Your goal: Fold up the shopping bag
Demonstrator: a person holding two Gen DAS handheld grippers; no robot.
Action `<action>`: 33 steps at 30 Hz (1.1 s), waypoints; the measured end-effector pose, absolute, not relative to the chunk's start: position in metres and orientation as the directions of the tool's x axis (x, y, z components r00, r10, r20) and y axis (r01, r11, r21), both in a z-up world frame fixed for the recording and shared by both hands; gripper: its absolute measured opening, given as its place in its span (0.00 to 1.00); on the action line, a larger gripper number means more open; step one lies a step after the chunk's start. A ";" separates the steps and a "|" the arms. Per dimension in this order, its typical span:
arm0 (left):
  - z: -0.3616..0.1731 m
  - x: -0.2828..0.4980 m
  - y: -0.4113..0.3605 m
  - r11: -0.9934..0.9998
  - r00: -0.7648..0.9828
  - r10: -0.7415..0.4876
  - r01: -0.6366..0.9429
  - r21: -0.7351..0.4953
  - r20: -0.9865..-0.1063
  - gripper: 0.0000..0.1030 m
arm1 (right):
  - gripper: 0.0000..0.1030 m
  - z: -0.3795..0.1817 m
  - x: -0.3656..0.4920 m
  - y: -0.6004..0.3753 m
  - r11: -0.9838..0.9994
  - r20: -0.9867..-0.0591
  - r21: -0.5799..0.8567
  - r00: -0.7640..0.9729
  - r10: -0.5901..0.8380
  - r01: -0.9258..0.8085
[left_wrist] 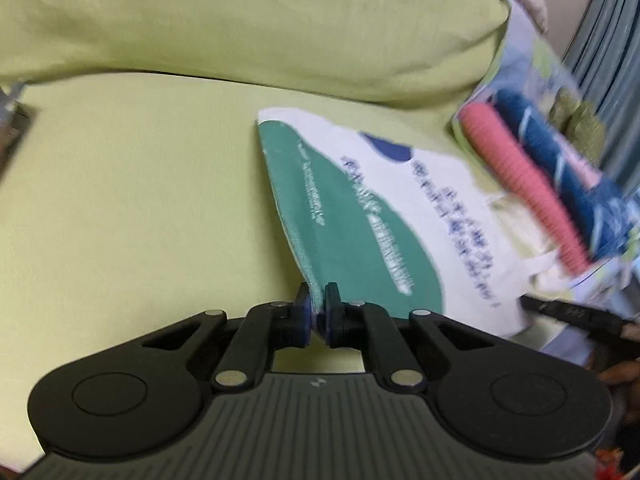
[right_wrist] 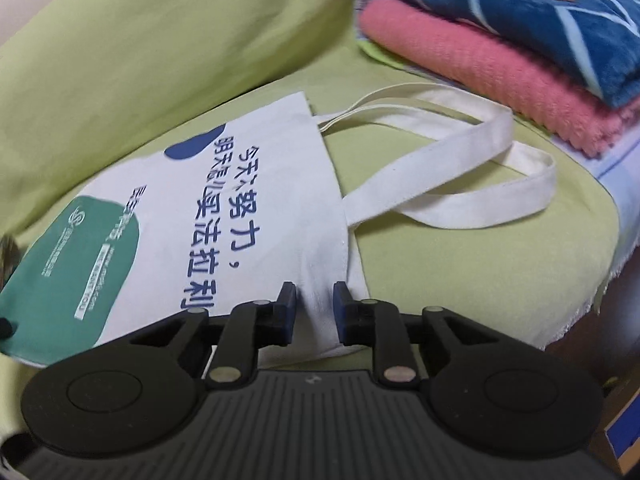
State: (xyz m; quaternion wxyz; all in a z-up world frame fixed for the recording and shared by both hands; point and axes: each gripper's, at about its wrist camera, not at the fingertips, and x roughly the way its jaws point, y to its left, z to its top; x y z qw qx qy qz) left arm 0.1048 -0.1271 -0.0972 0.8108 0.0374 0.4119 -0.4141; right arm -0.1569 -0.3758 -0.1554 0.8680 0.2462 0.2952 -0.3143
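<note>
A white canvas shopping bag (left_wrist: pixel 400 200) with a green patch and blue lettering lies on a light green sofa seat (left_wrist: pixel 140 200). My left gripper (left_wrist: pixel 318 308) is shut on the bag's green bottom edge and lifts that edge slightly off the seat. In the right wrist view the bag (right_wrist: pixel 240 200) lies flat, and its two white handles (right_wrist: pixel 460 148) loop out to the right. My right gripper (right_wrist: pixel 314 308) stands open, its jaws on either side of the bag's near corner by the opening. One of its black fingers (left_wrist: pixel 560 310) shows at the bag's right edge.
A green back cushion (right_wrist: pixel 160 40) rises behind the bag. To the right sit a folded pink towel (right_wrist: pixel 500 64) and a blue patterned towel (right_wrist: pixel 540 20), stacked on a pale cloth. The seat's front edge (right_wrist: pixel 580 300) drops off at the right.
</note>
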 end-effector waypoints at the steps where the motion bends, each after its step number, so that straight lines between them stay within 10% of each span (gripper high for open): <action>1: -0.101 0.100 -0.125 0.659 0.308 -0.623 0.702 -0.270 -0.719 0.04 | 0.19 -0.155 -0.157 -0.374 0.687 -0.665 0.216 0.619 -0.417 0.694; 5: -0.114 0.087 -0.126 0.678 0.258 -0.567 0.685 -0.266 -0.782 0.08 | 0.25 -0.146 -0.159 -0.373 0.704 -0.683 0.147 0.586 -0.436 0.695; 11: -0.085 0.113 -0.105 0.707 0.287 -0.569 0.650 -0.280 -0.771 0.45 | 0.39 -0.115 -0.157 -0.373 0.743 -0.616 0.101 0.628 -0.475 0.661; 17: -0.097 0.186 -0.141 0.681 0.187 -0.634 0.596 -0.426 -0.750 0.42 | 0.39 -0.123 -0.110 -0.397 0.790 -0.663 0.097 0.631 -0.402 0.605; 26: -0.141 0.276 -0.211 0.595 0.032 -0.735 0.509 -0.622 -0.677 0.05 | 0.41 -0.142 -0.081 -0.403 0.806 -0.691 0.009 0.586 -0.422 0.591; 33: -0.153 0.333 -0.259 0.568 0.031 -0.759 0.520 -0.638 -0.650 0.09 | 0.43 -0.146 -0.068 -0.401 0.808 -0.692 -0.022 0.574 -0.438 0.589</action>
